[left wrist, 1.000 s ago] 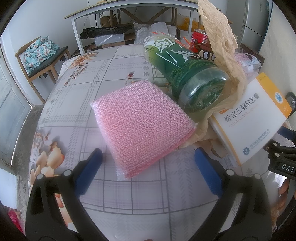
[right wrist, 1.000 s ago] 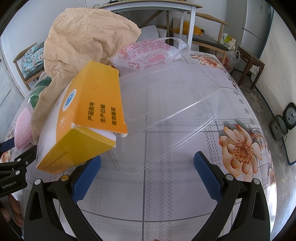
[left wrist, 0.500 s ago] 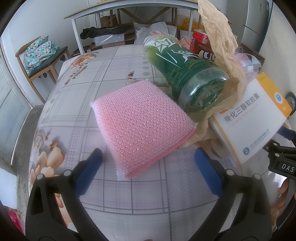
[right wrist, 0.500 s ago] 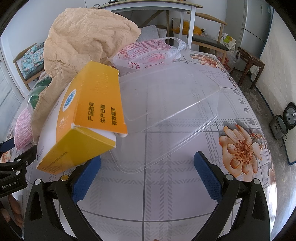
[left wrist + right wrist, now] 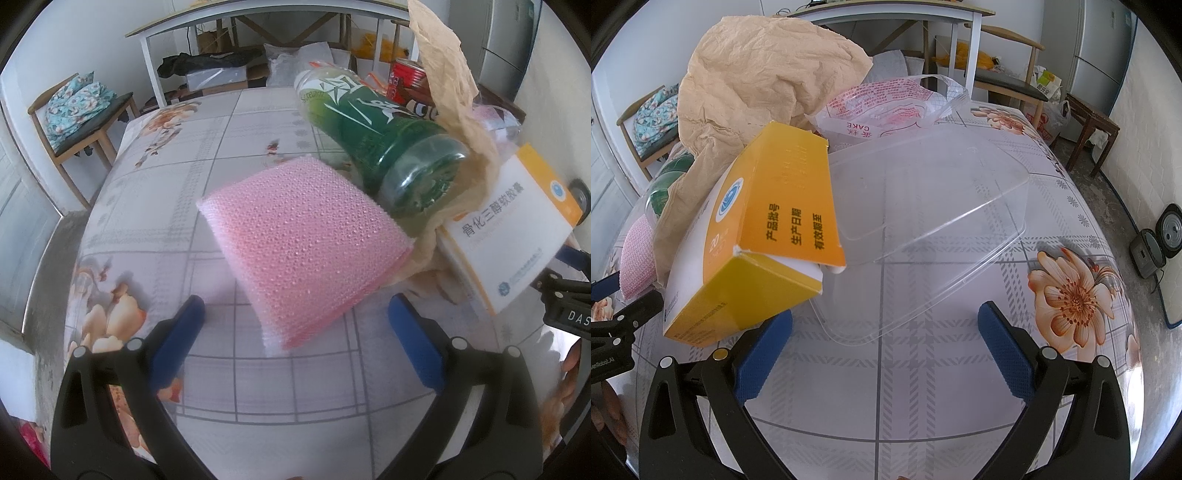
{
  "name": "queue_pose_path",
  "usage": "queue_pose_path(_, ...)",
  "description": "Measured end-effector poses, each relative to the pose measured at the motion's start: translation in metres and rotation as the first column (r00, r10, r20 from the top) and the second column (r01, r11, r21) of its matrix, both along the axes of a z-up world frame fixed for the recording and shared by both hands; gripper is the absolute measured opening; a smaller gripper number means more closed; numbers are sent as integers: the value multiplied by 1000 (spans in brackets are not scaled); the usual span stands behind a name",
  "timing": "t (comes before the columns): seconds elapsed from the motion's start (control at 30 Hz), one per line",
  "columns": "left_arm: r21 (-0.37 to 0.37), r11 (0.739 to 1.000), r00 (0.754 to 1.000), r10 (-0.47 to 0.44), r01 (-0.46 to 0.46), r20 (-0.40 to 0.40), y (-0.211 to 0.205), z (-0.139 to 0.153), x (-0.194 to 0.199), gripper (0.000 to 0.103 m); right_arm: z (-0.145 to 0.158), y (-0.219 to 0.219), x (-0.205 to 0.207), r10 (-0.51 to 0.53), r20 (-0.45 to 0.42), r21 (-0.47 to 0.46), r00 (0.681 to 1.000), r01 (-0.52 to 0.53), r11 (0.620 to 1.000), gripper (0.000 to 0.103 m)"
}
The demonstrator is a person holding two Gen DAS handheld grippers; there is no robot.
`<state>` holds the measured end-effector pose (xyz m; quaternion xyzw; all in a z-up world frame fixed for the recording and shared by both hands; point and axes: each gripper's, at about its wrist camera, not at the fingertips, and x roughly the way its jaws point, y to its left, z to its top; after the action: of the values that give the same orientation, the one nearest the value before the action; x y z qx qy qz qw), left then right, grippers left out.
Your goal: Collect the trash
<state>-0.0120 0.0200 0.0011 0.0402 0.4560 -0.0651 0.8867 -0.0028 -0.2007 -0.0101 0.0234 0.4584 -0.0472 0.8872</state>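
Nothing moved since the earlier frames: both views match, objects and jaws alike.

Left hand-held gripper [image 5: 295, 334] wide open, empty, hovering low over the floral-print table [image 5: 207, 155]. Directly ahead between the fingers, near their tips but untouched: flat pink bubble-wrap pad [image 5: 306, 243]. Beyond and to the right of it, lying on its side with base toward the camera, green plastic bottle [image 5: 380, 136], resting on crumpled brown paper [image 5: 443, 74]. Farther right, white-and-orange cardboard medicine box [image 5: 517, 229]; behind the bottle, red can [image 5: 406, 79], partly hidden.

Right hand-held gripper [image 5: 884, 332] likewise wide open, holding nothing. Straight ahead, clear plastic tray [image 5: 923, 221], upside down on the table, near edge just short of the fingertips. Left finger tip just beside, perhaps under, the tilted box, which overlaps the tray. Behind, clear printed cake bag [image 5: 886, 107].

Judged step: pre-grasp, nothing collected yet. Next move likely a short push forward and a close, left onto the pad's near corner, right onto the tray's rim. Pad soft and easy; tray thin, slippery, prone to flex. Box leaning on the tray likely to tip or slide if the tray lifts. No bin in sight.
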Motion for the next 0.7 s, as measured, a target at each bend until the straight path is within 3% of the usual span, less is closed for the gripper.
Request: queue_pose_path(0.7,0,1000,1000,2,-2,2,0,0,0,96,0,-49,-8,23,-30,3,999,-23,1000,97)
